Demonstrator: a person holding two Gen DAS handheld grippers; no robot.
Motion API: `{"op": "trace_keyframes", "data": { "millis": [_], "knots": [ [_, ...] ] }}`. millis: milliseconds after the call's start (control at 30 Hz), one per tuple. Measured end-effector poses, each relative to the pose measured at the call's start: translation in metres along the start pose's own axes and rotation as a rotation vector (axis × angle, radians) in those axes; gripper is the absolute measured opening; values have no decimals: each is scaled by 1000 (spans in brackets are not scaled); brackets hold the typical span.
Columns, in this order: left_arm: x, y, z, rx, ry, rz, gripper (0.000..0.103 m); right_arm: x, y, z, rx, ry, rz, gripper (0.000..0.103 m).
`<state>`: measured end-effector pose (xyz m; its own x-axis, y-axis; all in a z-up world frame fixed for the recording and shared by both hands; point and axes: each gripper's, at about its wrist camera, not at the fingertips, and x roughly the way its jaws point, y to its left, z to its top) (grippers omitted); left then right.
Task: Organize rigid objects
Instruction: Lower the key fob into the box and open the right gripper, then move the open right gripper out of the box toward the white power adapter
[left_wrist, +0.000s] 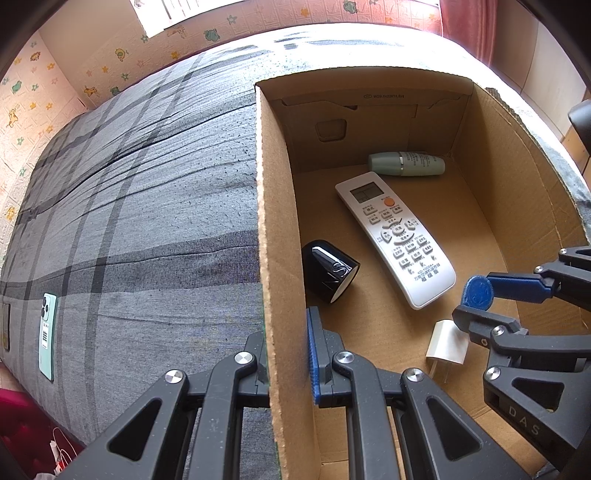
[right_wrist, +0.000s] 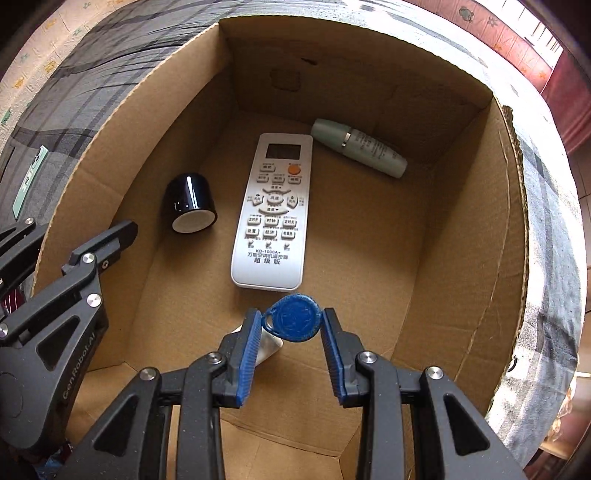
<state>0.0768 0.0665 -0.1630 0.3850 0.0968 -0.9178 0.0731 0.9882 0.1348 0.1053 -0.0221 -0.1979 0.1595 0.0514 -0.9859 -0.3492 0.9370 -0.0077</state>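
Blue key fob (right_wrist: 295, 319): a round disc with a small loop at one side, clamped edge to edge between the blue pads of my right gripper (right_wrist: 291, 332), which I hold inside the cardboard box (right_wrist: 461, 229), near its near wall and above the floor. In the left wrist view the same fob (left_wrist: 477, 292) shows at the tip of my right gripper (left_wrist: 471, 301).

White remote control (right_wrist: 272, 214): lies face up on the box floor, just beyond the fob, its display end toward the far wall.

White charger plug (left_wrist: 447, 341): rests on the box floor under the fob, partly hidden by my right fingers.

Black cylindrical cap (right_wrist: 190, 204): lies on its side, left of the remote and near the box's left wall.

Pale green bottle (right_wrist: 358, 152): lies on its side near the far wall, just right of the remote's display end.

Left gripper (left_wrist: 286, 354): its jaws are closed on the box's left wall, one finger outside, the blue pad (left_wrist: 313, 354) inside.

Box setting: the box sits on a grey plaid sheet (left_wrist: 129, 206). A mint green phone (left_wrist: 48, 334) lies on the sheet, well apart from the box's left wall.
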Motion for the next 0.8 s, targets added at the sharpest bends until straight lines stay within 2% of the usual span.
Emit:
{"op": "trace_keyframes", "data": {
  "millis": [300, 400, 533, 800],
  "knots": [
    [0, 0, 0, 1, 0, 2, 14, 1, -6, 2, 1, -8, 15, 36],
    [0, 1, 0, 0, 1, 2, 14, -2, -7, 1, 4, -17, 23, 41],
    [1, 1, 0, -1, 1, 2, 14, -6, -8, 3, 12, -31, 33, 54],
    [1, 0, 0, 0, 1, 4, 14, -21, 0, 2, -8, -66, -3, 55]
  ]
}}
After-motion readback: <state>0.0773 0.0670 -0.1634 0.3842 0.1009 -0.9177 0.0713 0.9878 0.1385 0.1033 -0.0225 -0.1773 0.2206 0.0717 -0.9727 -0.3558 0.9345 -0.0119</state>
